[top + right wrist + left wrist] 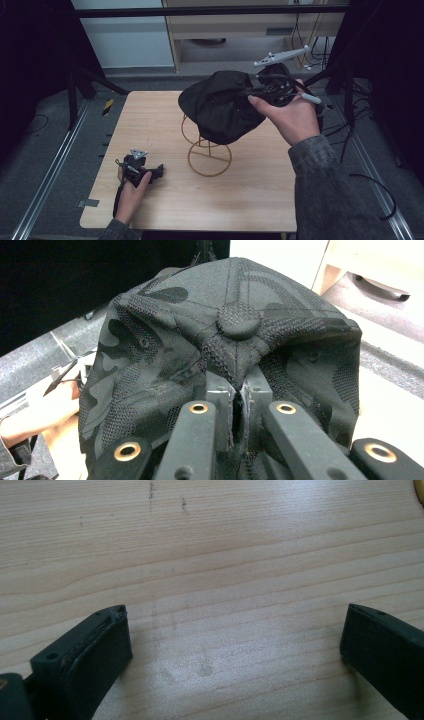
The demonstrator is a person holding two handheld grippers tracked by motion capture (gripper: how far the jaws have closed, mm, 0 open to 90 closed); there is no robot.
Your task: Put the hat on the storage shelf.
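Note:
A black camouflage cap hangs over the top of a tan wire stand in the middle of the wooden table. My right gripper is shut on the cap's fabric; in the right gripper view its jaws pinch the cloth just below the crown button, and the right gripper presses into the cap. My left gripper rests low at the table's front left, held in a hand. The left gripper stands open over bare wood with nothing between the jaws.
The stand's ring base sits on the table centre. Metal rails run along both sides of the table. Cables trail on the floor at the right. A cabinet stands behind the table.

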